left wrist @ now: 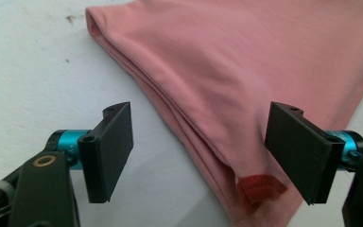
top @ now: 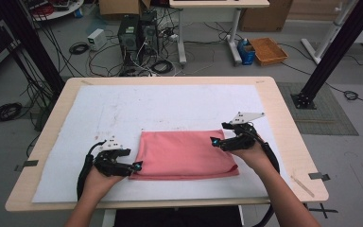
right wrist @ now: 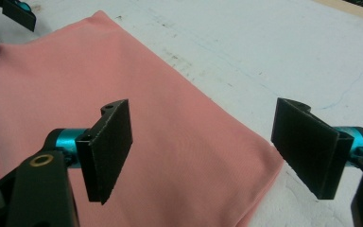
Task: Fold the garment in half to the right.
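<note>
A pink cloth (top: 184, 153) lies folded flat on the white cover (top: 170, 104) of the table, near its front. My left gripper (top: 137, 166) rests at the cloth's front left corner. In the left gripper view the left gripper (left wrist: 201, 151) stands open, with the layered cloth edge (left wrist: 184, 118) and a red tag (left wrist: 260, 187) between the jaws, untouched by the pads. My right gripper (top: 214, 141) hovers over the cloth's right end, pointing left. In the right gripper view the right gripper (right wrist: 202, 151) is open above the pink cloth (right wrist: 99, 80) near its corner, holding nothing.
The wooden table rim (top: 283, 127) frames the white cover. A strip of tape (top: 302, 184) lies at the front right. Behind the table on the floor are computer towers (top: 137, 33), loose cables (top: 4, 112) and an orange tray (top: 268, 50). Black frame posts (top: 333, 52) stand at both sides.
</note>
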